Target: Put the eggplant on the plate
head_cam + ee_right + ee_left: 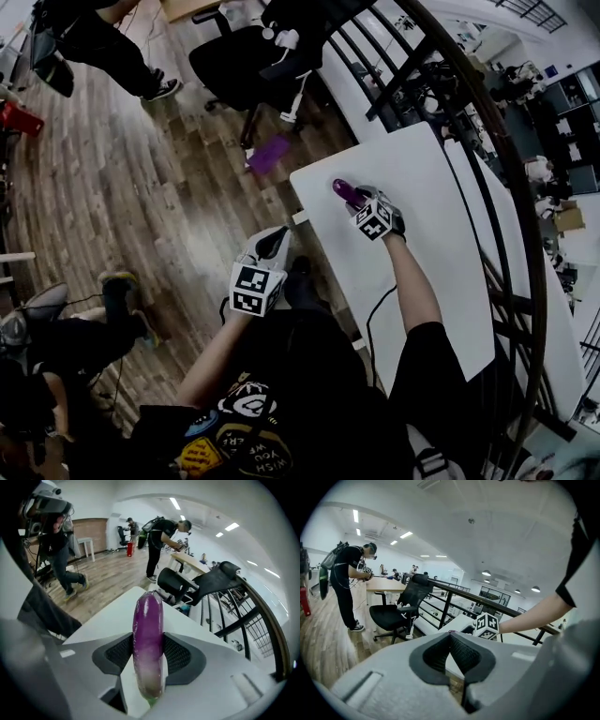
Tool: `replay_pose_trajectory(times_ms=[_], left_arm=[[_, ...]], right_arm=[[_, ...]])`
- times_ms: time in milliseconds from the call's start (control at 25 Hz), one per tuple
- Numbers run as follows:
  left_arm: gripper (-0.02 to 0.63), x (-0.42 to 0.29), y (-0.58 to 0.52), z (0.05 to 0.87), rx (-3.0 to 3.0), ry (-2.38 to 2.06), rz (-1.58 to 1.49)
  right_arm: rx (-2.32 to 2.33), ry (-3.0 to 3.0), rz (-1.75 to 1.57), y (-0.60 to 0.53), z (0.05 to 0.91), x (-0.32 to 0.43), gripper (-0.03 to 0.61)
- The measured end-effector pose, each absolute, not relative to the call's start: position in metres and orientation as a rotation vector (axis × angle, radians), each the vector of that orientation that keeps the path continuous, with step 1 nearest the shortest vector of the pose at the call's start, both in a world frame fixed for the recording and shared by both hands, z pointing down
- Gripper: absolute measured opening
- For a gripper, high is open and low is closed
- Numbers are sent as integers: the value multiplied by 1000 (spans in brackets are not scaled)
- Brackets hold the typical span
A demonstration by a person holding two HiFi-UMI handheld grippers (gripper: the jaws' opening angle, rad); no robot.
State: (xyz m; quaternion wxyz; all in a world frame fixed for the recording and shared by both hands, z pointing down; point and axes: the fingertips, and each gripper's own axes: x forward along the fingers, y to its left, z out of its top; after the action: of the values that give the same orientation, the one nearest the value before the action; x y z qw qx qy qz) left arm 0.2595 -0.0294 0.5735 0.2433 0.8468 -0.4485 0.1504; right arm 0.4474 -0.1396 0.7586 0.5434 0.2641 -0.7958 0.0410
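Observation:
A long purple eggplant is held over the near-left corner of the white table by my right gripper. In the right gripper view the eggplant stands lengthwise between the two pads, its pale green end nearest the camera, and my right gripper is shut on it. My left gripper hangs off the table's left edge over the wooden floor. Seen from the left gripper view, my left gripper has its pads meeting at the tips with nothing between them. No plate shows in any view.
A black railing curves along the table's far side. A black office chair and a purple object on the floor lie beyond the table's corner. People stand at the far left and near left.

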Motion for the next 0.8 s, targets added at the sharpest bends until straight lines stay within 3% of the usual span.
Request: replay_pose_trajectory(times_ms=[320,600,800], left_arm=[[5,249,-40,577,2204,-1356,408],[5,251,-39,579,2184,-1377,421],[5,259,-40,574,2226,-1331,416]], right_arm=[[313,-1806,-2,-160,803,451,206],[312,-1874,15,-159,806,450,209],[423,-1999,88,-157,776,448,252]])
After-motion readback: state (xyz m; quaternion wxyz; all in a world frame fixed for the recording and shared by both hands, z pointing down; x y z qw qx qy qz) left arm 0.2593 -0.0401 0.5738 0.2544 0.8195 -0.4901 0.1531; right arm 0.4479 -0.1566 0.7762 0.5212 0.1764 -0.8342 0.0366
